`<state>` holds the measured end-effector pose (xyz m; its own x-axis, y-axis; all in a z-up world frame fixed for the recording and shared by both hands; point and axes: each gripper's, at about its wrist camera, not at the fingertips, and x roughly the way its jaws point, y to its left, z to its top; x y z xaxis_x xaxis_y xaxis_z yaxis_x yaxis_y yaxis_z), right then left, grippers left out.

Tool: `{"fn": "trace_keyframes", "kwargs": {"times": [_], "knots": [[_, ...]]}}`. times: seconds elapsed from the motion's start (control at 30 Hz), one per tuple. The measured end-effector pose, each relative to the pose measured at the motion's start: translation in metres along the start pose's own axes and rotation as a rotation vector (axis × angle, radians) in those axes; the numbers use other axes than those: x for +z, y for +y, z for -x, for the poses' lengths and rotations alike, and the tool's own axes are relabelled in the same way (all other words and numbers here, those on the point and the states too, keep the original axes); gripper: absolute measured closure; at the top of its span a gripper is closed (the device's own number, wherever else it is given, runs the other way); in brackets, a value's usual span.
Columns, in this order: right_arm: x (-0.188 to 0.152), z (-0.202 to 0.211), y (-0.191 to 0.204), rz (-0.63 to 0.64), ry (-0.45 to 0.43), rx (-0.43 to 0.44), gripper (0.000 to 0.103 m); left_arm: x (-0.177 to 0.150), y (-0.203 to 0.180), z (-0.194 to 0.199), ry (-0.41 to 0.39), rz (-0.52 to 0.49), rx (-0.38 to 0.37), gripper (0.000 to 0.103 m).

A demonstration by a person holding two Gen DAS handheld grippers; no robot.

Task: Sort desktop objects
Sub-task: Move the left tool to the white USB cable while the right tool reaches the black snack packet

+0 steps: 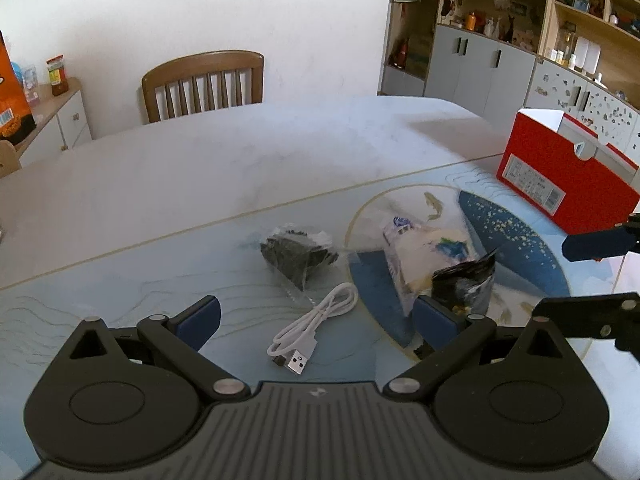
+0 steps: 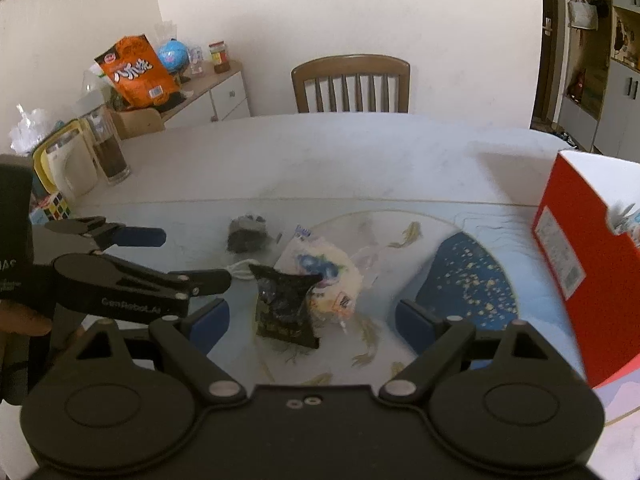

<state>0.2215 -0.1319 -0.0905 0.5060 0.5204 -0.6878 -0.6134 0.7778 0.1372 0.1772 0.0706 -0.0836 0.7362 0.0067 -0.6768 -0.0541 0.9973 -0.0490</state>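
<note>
Hovering over the clutter, you have both tools spread wide and empty, so this looks like the approach before a pick and nothing is gripped yet. Your left tool (image 1: 316, 316) hangs above the white USB cable (image 1: 312, 326), which lies coiled on the desk (image 1: 200, 168) between its blue pads (image 1: 200, 322). At 12 o'clock from the cable sits a small dark packet in clear wrap (image 1: 296, 258), and at 2 o'clock lies a pale plastic bag (image 1: 420, 256) with a black foil pouch (image 1: 466, 286) leaning against its near side.

Your right tool (image 2: 312, 326) is lined up on that same black foil pouch (image 2: 286, 306), which stands between its fingers but untouched, with the pale bag (image 2: 324, 276) just behind it. The red box (image 2: 588, 264), open at the top, waits at 3 o'clock from the pouch and well apart from it; it seems the likely bin, since something already shows inside.

Next, I judge you should lower one tool until its pads straddle the target, then close gently. The pouch is crinkly and may slide or crush, so grip low on its body. The cable calls for catching the bundled loops, not the plug. Keep the two tools from crowding each other, since they sit near.
</note>
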Motion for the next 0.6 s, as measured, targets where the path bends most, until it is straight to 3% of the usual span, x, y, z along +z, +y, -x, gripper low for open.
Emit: {"fn": "trace_keyframes", "kwargs": {"times": [0.43, 0.6], "knots": [[-0.008, -0.032, 0.011, 0.005, 0.03, -0.025, 0.019, -0.01, 0.006, -0.024, 0.001, -0.009, -0.041, 0.002], [-0.009, -0.039, 0.011, -0.005, 0.036, -0.032, 0.021, -0.013, 0.007, -0.029, 0.014, -0.007, -0.069, 0.012]]}}
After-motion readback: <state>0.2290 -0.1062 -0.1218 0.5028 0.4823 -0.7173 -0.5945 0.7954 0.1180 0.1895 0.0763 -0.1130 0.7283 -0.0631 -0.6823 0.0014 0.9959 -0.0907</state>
